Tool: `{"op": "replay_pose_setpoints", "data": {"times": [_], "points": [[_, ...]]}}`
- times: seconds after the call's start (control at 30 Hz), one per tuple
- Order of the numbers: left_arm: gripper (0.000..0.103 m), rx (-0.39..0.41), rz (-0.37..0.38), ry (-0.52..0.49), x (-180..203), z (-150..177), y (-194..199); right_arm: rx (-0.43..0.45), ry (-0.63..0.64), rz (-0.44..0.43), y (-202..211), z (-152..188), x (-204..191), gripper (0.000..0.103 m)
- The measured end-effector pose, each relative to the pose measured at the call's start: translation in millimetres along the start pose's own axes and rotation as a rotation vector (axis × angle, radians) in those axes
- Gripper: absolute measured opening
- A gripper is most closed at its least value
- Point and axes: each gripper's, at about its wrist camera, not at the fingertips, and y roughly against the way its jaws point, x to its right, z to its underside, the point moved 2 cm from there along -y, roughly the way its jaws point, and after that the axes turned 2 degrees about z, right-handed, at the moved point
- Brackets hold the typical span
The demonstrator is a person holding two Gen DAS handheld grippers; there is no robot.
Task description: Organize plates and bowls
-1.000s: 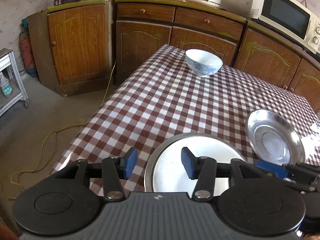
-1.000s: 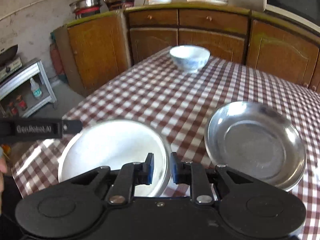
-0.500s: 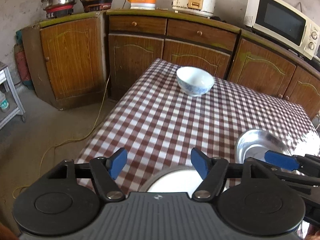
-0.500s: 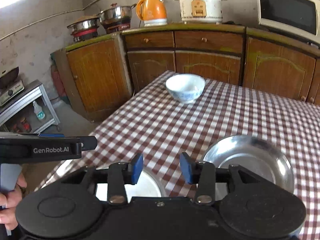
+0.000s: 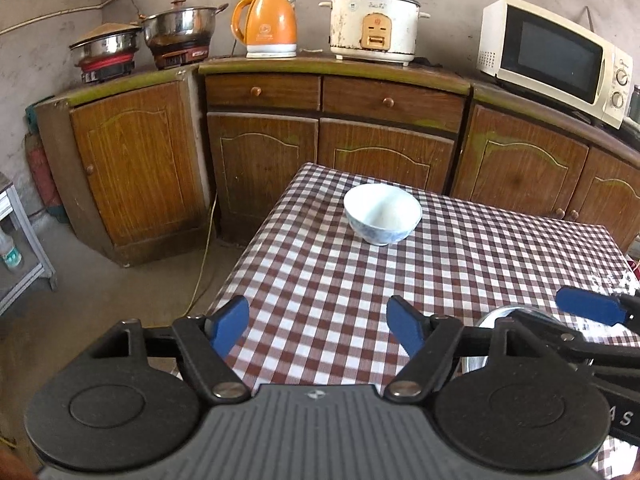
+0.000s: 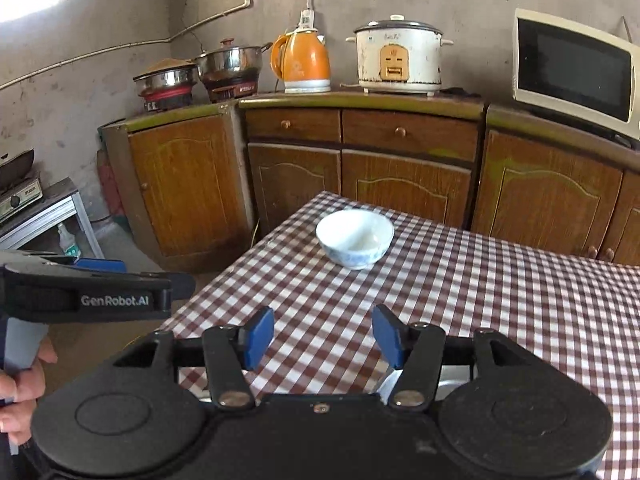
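A white bowl with blue pattern (image 5: 382, 218) stands upright near the far left corner of the checked table (image 5: 500, 264). My left gripper (image 5: 318, 328) hovers high above the near part of the cloth, well short of the bowl. Its jaws are opening and nothing is between them. A blue pad (image 5: 586, 306) of my right gripper shows at the right. A sliver of the steel plate (image 5: 490, 314) shows beneath it. In the right wrist view my right gripper (image 6: 324, 334) also hangs above the cloth, jaws opening and empty, short of the bowl (image 6: 354, 238). The plates are mostly hidden under the gripper bodies.
Wooden cabinets (image 5: 384, 152) run behind the table, carrying pots (image 5: 180, 32), an orange kettle (image 5: 266, 24), a rice cooker (image 5: 374, 24) and a microwave (image 5: 552, 56). A metal rack (image 6: 44, 216) stands at the left. A yellow cord (image 5: 202, 268) lies on the floor. A hand (image 6: 20, 384) holds the left gripper.
Both grippers have risen and drawn back from the plates. Both pairs of jaws have widened, the right from nearly shut at the white plate's rim. The plates have slipped under the gripper bodies.
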Motion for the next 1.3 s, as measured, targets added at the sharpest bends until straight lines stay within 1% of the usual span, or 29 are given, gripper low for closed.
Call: {"op": "replay_pose_setpoints", "data": {"times": [0.37,0.6,1.0,1.3], "points": [[0.078,0.005,0.011,-0.013,6,-24,-18,0.029,0.005,0.019,-17,-31,10,0.07],[0.078,-0.005,0.017,-0.029,7,-32,-37,0.015,-0.017,0.036,-42,-38,18,0.07],[0.078,-0.022,-0.017,-0.06,2,-50,-75,0.007,-0.064,0.059,-84,-48,36,0.071],[0.078,0.0,-0.023,-0.078,11,-69,-97,0.022,-0.074,0.08,-108,-64,53,0.072]]}}
